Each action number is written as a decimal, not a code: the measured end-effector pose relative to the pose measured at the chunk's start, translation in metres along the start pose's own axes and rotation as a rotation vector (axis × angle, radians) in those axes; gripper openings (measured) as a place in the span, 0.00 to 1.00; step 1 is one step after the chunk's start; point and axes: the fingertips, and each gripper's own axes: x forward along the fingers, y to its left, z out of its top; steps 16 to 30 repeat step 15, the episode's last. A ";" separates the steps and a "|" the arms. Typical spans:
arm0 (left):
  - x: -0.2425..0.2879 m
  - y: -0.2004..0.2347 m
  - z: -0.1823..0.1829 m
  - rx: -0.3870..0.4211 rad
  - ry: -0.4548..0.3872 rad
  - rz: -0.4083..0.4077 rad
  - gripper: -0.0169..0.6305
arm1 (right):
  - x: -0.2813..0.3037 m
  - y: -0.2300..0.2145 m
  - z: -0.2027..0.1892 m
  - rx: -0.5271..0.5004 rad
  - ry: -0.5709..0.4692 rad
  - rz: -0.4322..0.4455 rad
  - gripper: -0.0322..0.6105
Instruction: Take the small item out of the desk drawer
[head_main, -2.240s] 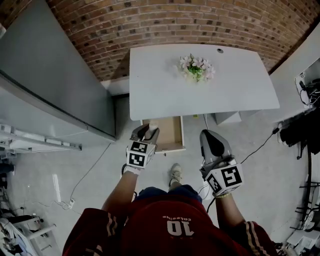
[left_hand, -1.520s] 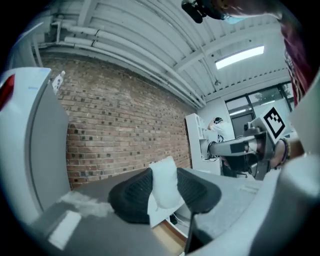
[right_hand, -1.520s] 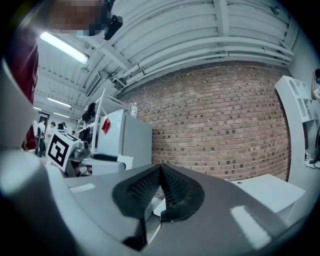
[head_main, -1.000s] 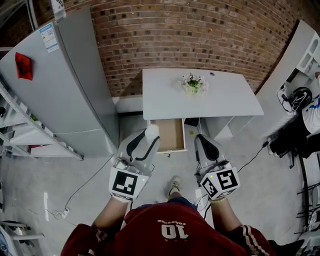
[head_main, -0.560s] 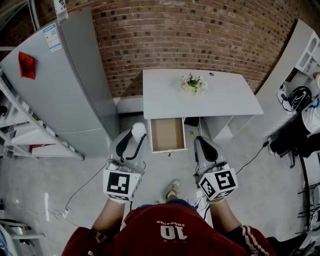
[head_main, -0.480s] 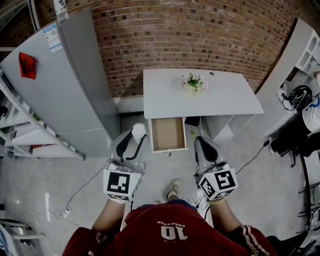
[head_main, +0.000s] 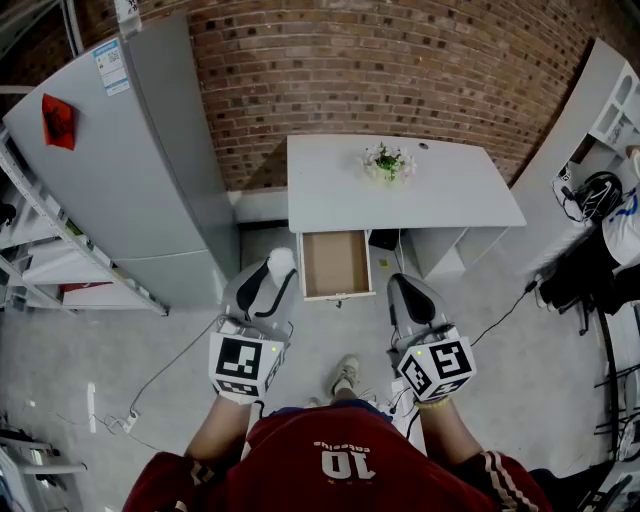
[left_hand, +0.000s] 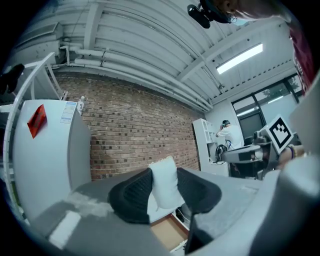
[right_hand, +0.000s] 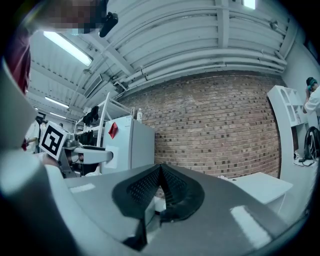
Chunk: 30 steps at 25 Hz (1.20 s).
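- The left gripper (left_hand: 161, 194) is clamped on a small white cushion-like item (left_hand: 163, 176). Its black ribbed pads (left_hand: 131, 196) press on both flanks of the item, and the top of the item stands up above them.
- The right gripper (right_hand: 160, 181) is closed, its pads meeting edge to edge with nothing held.
- In the head view the item shows only as a white tip at the left gripper's nose, left of centre. It is lifted clear of the open wooden drawer (head_main: 335, 262) and sits just left of it.
- Only the head view shows the white rectangular desk (head_main: 450, 195) above the drawer. A small bunch of pale flowers (head_main: 387, 162) stands on it, and a tall grey refrigerator (head_main: 130, 170) is at the upper left.
- The left gripper view alone shows a person in white (left_hand: 228, 137) by the shelves at the right.
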 end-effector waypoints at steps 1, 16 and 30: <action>-0.001 0.001 -0.001 0.003 0.003 -0.001 0.28 | 0.000 0.003 0.000 -0.001 -0.001 0.007 0.05; -0.011 -0.008 0.007 0.018 -0.010 -0.023 0.29 | -0.005 0.020 0.007 -0.009 -0.011 0.051 0.05; -0.011 -0.008 0.007 0.018 -0.010 -0.023 0.29 | -0.005 0.020 0.007 -0.009 -0.011 0.051 0.05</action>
